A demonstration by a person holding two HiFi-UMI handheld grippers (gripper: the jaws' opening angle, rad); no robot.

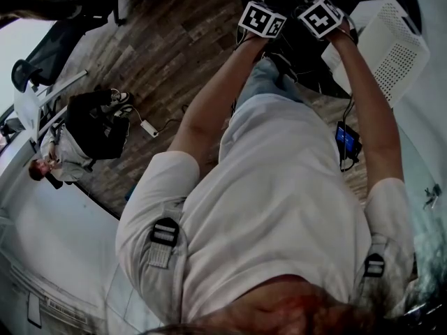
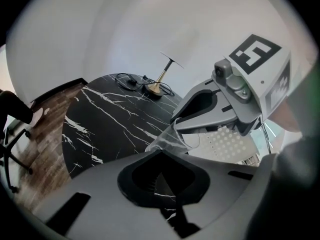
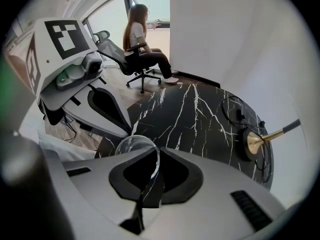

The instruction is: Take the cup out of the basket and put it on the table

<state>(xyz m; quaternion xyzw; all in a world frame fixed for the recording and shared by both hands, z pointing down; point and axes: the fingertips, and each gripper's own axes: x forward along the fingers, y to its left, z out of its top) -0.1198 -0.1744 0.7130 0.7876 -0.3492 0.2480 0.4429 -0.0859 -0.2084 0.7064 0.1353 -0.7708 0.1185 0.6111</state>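
One clear plastic cup, thin-walled and see-through with a round open rim, sits at the tips of the right gripper, whose jaws are pinched on its wall. It is held in the air over the table, out of the basket. The left gripper has its jaws pressed together with only a slit between them. Its tip is right by the cup, and I cannot tell whether it touches.

There are two grippers, one round black marbled table and one white holed basket beside it. Farther off, one brass stand with cables is on the table, and one person is seated on a chair.
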